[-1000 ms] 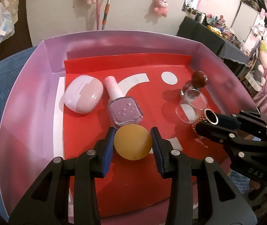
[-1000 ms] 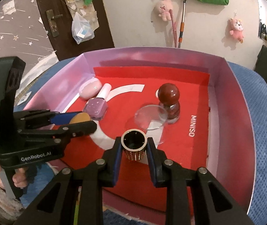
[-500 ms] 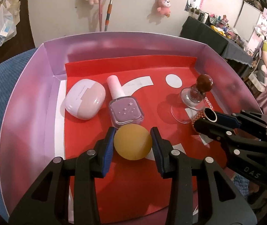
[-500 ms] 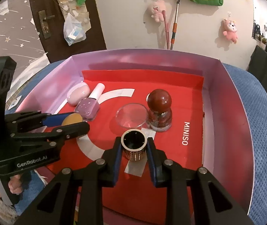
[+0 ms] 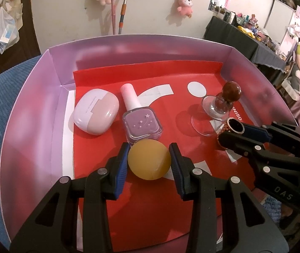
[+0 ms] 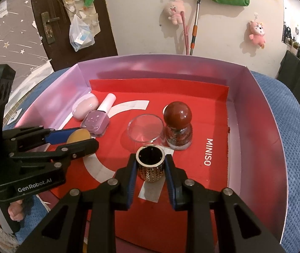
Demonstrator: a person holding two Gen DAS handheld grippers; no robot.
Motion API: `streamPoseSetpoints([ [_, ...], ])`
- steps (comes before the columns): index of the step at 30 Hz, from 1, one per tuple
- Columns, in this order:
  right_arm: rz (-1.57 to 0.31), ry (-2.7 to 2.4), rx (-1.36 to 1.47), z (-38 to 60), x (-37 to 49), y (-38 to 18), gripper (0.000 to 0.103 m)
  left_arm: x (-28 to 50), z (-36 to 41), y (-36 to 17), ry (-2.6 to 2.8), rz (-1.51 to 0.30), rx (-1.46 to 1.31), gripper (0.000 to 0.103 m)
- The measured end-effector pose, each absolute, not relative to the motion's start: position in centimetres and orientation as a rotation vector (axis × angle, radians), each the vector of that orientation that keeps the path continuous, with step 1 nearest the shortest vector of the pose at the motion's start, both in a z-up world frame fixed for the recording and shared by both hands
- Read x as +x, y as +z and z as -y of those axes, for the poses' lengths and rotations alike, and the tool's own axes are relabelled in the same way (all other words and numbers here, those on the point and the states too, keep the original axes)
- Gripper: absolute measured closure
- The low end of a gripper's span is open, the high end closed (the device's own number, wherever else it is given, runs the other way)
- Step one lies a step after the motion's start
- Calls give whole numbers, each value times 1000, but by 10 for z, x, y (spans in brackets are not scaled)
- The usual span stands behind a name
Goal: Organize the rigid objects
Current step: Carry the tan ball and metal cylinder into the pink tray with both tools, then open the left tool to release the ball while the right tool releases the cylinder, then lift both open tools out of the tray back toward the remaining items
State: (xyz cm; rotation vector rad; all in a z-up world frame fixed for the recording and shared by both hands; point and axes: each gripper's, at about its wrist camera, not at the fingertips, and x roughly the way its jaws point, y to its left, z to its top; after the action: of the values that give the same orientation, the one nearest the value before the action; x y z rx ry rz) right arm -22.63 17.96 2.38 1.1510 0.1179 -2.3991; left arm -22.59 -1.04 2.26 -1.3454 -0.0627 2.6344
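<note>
Step in hand, as judged: placing. The left gripper [image 5: 149, 162] has its fingers clamped on a yellow ball [image 5: 149, 159], low centre of the left view, held just above the red liner. The right gripper [image 6: 150, 166] has its fingers clamped on a gold studded cap [image 6: 150, 163], low centre of the right view. Next move calls for lowering each item to a free spot, then releasing.

The pink tray [image 5: 34, 109] also contains, further back: a nail polish bottle [image 5: 142, 123], a pink case [image 5: 96, 111], a clear lid [image 6: 145, 130], and a bottle with a round brown top [image 6: 177, 126].

wrist views, angled down, sharing tray [image 5: 30, 113]
</note>
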Motion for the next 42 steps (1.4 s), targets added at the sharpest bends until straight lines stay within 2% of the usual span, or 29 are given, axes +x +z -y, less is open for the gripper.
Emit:
streamPoseSetpoints([
  [10,-124,-2399,1151,-179,-226,24,75,-226,4,22,2647,19,-1351,66],
  [11,-126,-2399,1151,-180,-226,25,75,-226,4,22,2649,14,-1350,63],
  [14,-129,-2400,1148,-180,-225,26,75,-225,4,21,2659,2,-1354,45],
  [20,-126,-2401,1139,-181,-223,27,74,-222,5,24,2666,15,-1344,44],
  [24,-126,-2403,1133,-181,-222,29,68,-217,5,29,2682,17,-1318,34],
  [27,-128,-2407,1124,-182,-218,30,64,-213,5,34,2693,17,-1301,32],
  [30,-122,-2408,1110,-184,-215,33,59,-208,5,38,2705,16,-1283,26],
  [34,-129,-2417,1084,-186,-207,39,52,-200,6,44,2725,4,-1262,24],
  [36,-131,-2420,1066,-187,-202,44,47,-195,7,48,2739,7,-1246,15],
  [38,-141,-2432,1041,-188,-196,49,43,-190,9,53,2752,20,-1225,10],
  [42,-139,-2440,998,-193,-184,58,34,-182,13,59,2762,37,-1203,10],
])
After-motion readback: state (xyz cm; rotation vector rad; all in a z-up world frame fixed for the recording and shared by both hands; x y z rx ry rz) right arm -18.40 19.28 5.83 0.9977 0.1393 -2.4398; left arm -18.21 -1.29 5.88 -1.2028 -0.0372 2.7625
